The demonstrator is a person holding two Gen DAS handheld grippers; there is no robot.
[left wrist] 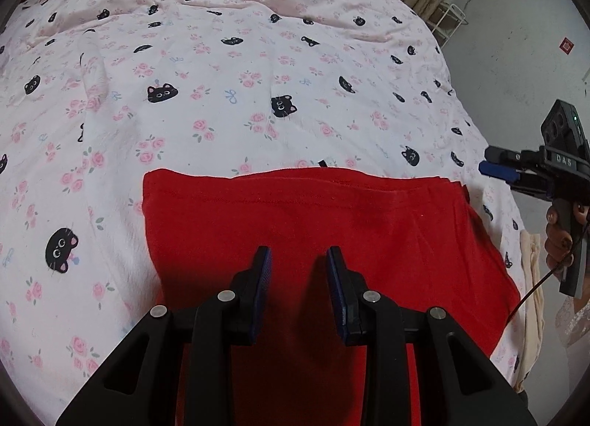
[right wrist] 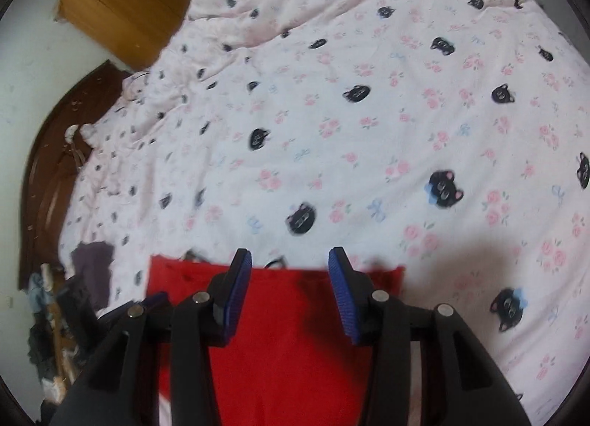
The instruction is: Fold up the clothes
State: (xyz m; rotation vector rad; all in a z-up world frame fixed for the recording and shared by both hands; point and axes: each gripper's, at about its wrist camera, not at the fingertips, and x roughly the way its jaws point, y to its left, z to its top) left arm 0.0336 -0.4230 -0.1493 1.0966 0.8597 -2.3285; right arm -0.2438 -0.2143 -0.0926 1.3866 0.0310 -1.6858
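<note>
Both tools, left tool (left wrist: 298,254) and right tool (right wrist: 289,256), hover open and empty over folded red garment (left wrist: 313,219) at lower frame on bed (left wrist: 221,76); next fold probably needs an edge pinched

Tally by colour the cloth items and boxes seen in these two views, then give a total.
Red folded garment: 1
Pink cat-print bedsheet: 1
Dark purple cloth: 1
Brown cardboard box: 1
Total: 4

- The bed (left wrist: 258,68) – covered by a pale pink sheet printed with black cat faces and roses.
- A folded red garment (left wrist: 332,227) lies flat on it – near the front edge.
- A dark cloth (right wrist: 92,260) sits at the bed's left side.
</note>
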